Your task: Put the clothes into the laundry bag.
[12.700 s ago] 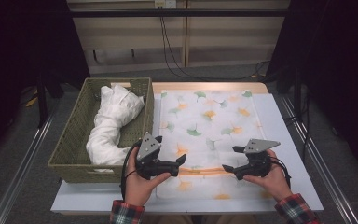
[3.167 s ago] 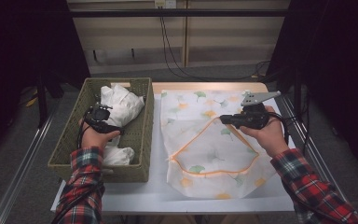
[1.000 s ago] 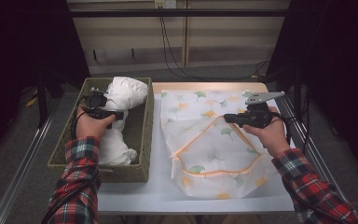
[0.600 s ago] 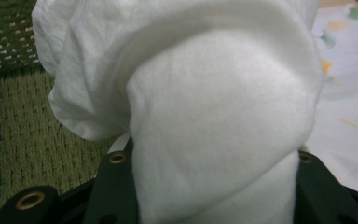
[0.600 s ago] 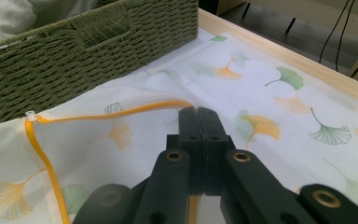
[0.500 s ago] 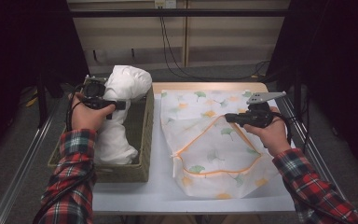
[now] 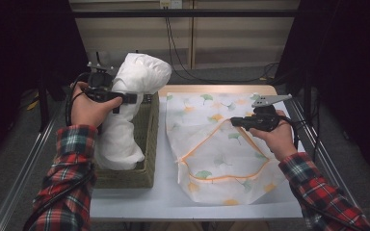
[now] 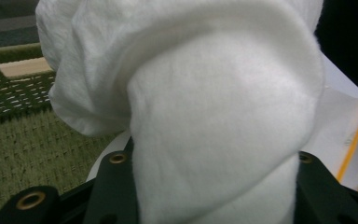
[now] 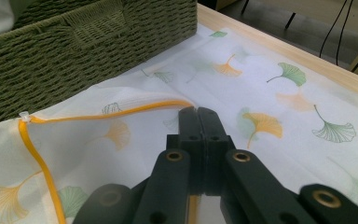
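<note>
A bulky white cloth (image 7: 135,86) hangs half out of the green woven basket (image 7: 149,139), its lower end still inside. My left gripper (image 7: 125,98) is shut on the cloth's upper part, and in the left gripper view the cloth (image 8: 214,116) bulges out between the black jaws. A white mesh bag (image 7: 221,159) printed with ginkgo leaves lies on the table to the right. My right gripper (image 7: 234,121) is shut on the bag's orange zipper edge (image 9: 121,109) and holds that edge up, so the mouth gapes toward the basket.
The basket's near wall (image 9: 74,51) stands right beside the bag's open mouth. The white table top (image 7: 164,192) has metal rails along both sides. Cables hang behind the table's far edge, with dark space beyond.
My left hand has risen and lifted the white cloth higher out of the basket. The right hand and the bag's edge have stayed where they were.
</note>
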`<action>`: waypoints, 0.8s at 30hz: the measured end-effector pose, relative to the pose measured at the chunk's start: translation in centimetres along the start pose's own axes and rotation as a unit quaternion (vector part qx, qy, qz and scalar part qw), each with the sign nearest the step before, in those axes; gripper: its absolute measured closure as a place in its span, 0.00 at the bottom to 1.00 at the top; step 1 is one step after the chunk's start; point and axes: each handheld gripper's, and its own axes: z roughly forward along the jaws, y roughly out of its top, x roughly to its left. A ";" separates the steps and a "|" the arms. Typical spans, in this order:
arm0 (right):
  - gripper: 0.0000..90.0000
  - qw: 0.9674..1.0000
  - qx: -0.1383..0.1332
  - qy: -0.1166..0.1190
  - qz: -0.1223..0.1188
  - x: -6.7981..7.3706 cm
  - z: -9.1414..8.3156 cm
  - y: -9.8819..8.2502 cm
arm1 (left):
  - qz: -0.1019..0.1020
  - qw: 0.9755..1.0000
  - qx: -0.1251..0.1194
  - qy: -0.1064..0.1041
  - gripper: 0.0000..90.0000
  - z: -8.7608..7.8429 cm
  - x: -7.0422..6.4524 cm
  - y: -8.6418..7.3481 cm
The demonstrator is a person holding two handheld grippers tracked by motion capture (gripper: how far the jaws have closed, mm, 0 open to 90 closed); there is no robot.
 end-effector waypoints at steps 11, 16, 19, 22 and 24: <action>1.00 1.000 0.000 -0.005 0.004 -0.3 0.2 0.0 | 0.009 0.999 0.005 -0.041 0.62 -0.7 -2.1 1.7; 1.00 1.000 0.002 -0.007 0.008 -0.5 0.2 -0.2 | 0.018 0.997 0.015 -0.070 0.62 -0.5 -3.5 2.0; 1.00 1.000 0.002 -0.010 0.013 -0.7 0.2 -0.2 | 0.029 0.996 0.023 -0.087 0.62 -0.5 -4.4 2.2; 1.00 1.000 0.000 -0.012 0.018 -0.9 0.2 -0.3 | 0.042 0.993 0.028 -0.103 0.62 -0.5 -5.6 2.4; 1.00 1.000 -0.001 -0.014 0.019 -1.0 0.2 -0.2 | 0.049 0.991 0.030 -0.119 0.62 -0.4 -6.3 2.5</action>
